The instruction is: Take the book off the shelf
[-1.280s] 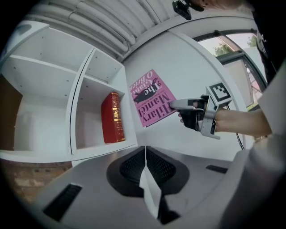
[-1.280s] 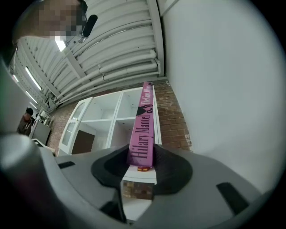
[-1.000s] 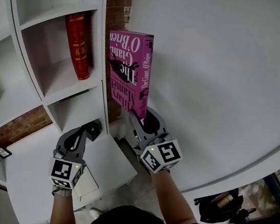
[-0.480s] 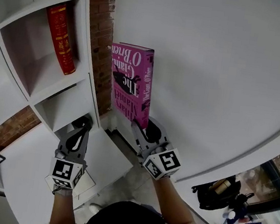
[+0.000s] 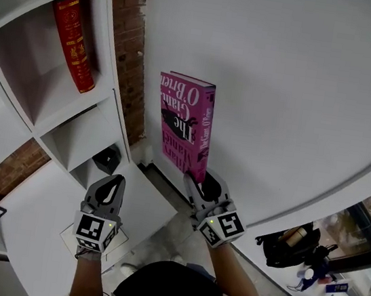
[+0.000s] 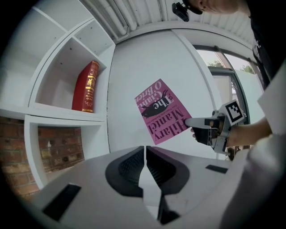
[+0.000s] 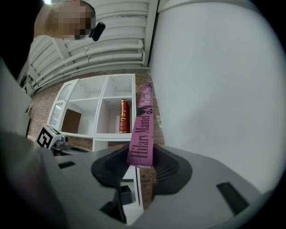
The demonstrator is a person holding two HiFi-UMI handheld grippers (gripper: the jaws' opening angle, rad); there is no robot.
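**Off the shelf: pink book in right gripper**

The jaws clamp the pink book's bottom edge. It stands upright in front of the white wall, beside the shelf but apart from it. A red book stands in one compartment. The left gripper hangs nearby, jaws pressed together on nothing.

Pink book: smooth paper cover; red book: gilt-stamped spine; shelf: smooth white matt; brick wall: rough, red
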